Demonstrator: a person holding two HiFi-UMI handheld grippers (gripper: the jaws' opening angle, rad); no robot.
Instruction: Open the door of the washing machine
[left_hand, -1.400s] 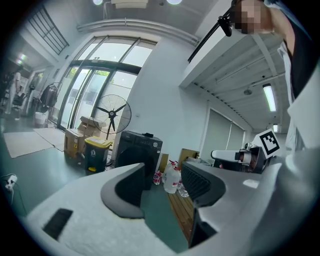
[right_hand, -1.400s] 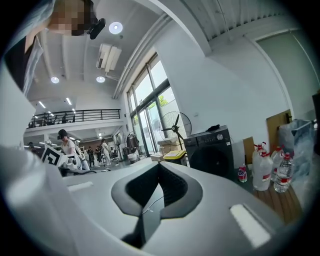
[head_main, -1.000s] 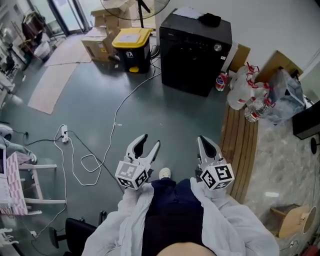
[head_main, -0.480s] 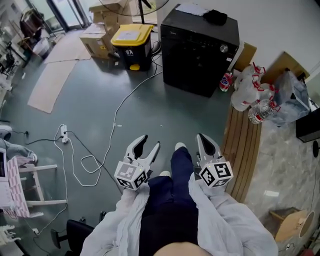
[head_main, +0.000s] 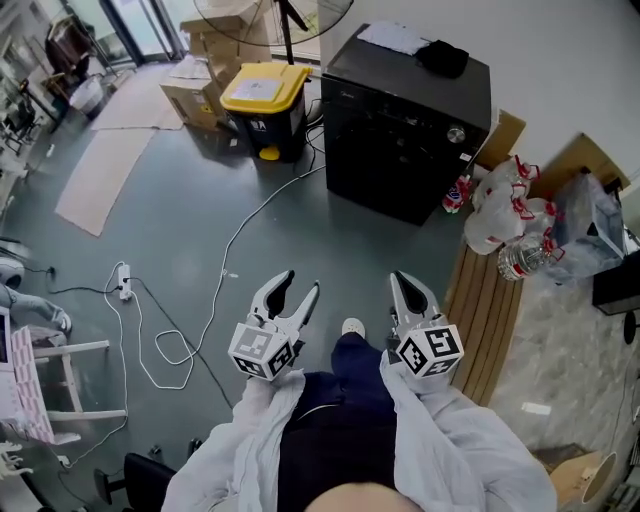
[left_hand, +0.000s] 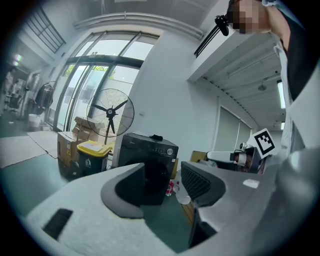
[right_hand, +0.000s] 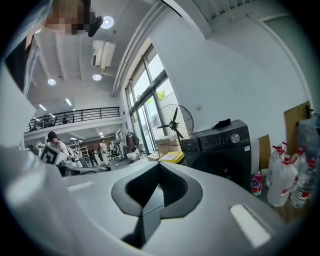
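Washer (head_main: 400, 150) sits shut at the floor's far edge. Left gripper (head_main: 300, 283) is spread and empty, right gripper (head_main: 405, 280) pressed together.

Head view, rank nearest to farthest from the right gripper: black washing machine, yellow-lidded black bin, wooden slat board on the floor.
From the right gripper:
1. wooden slat board, on the floor just to its right.
2. black washing machine, straight ahead by the wall.
3. yellow-lidded black bin, ahead and left, past the machine's left side.

Grey-green floor (head_main: 180, 220); white wall (head_main: 560, 60); tall windows (left_hand: 85, 90); standing fan (left_hand: 110, 111)
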